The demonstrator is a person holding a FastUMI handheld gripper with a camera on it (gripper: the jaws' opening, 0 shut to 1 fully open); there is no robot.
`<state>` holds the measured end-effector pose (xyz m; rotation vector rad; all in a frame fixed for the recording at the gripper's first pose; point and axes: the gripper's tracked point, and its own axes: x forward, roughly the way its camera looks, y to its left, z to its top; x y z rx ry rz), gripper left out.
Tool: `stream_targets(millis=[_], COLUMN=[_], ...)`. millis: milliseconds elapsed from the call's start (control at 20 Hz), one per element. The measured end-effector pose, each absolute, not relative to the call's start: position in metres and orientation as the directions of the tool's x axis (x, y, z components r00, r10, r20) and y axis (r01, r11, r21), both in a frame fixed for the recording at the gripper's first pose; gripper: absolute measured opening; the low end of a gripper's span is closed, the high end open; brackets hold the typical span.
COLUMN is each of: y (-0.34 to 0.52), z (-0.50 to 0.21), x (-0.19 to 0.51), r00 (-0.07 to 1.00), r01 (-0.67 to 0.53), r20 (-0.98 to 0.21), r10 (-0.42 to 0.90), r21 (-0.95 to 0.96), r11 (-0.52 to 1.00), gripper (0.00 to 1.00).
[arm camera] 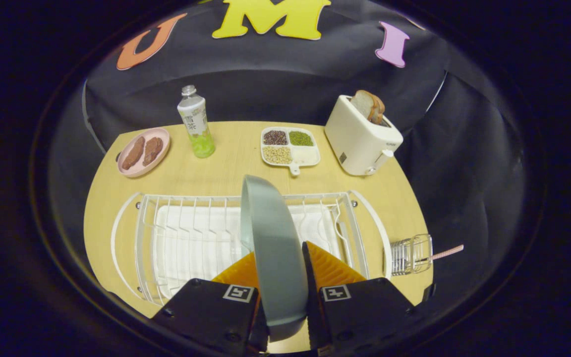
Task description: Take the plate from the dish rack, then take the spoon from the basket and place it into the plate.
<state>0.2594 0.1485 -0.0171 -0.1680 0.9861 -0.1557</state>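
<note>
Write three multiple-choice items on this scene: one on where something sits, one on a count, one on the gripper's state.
1. Where is the wire basket?
A. beside the dish rack, by the table's edge
B. behind the toaster
C. on the pink plate

2. How many compartments has the divided tray?
A. two
B. four
C. six

3. What is the gripper doing?
A. open above the bottle
B. shut on nothing
C. shut on the grey plate

Answers: 1 A, it stands just off the rack's end; 2 B, four sections show; 3 C, both fingers press the upright plate's faces.
</note>
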Motion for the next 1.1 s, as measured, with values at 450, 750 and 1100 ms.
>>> stream_targets(millis=[450,750,1100], y=[0.132,0.101,0.09], z=[0.031,0.017,-0.022], x=[0.238,0.178,0.09], r00=[0.656,0.674,0.688], r01=[0.025,-0.026,-0.106], r20=[-0.743,-0.738,-0.707], r10=[-0.136,0.04,0.162], r21=[-0.158,0.03,0.122], r11=[0.987,0.999,0.987], gripper=[0.35,0.35,0.35])
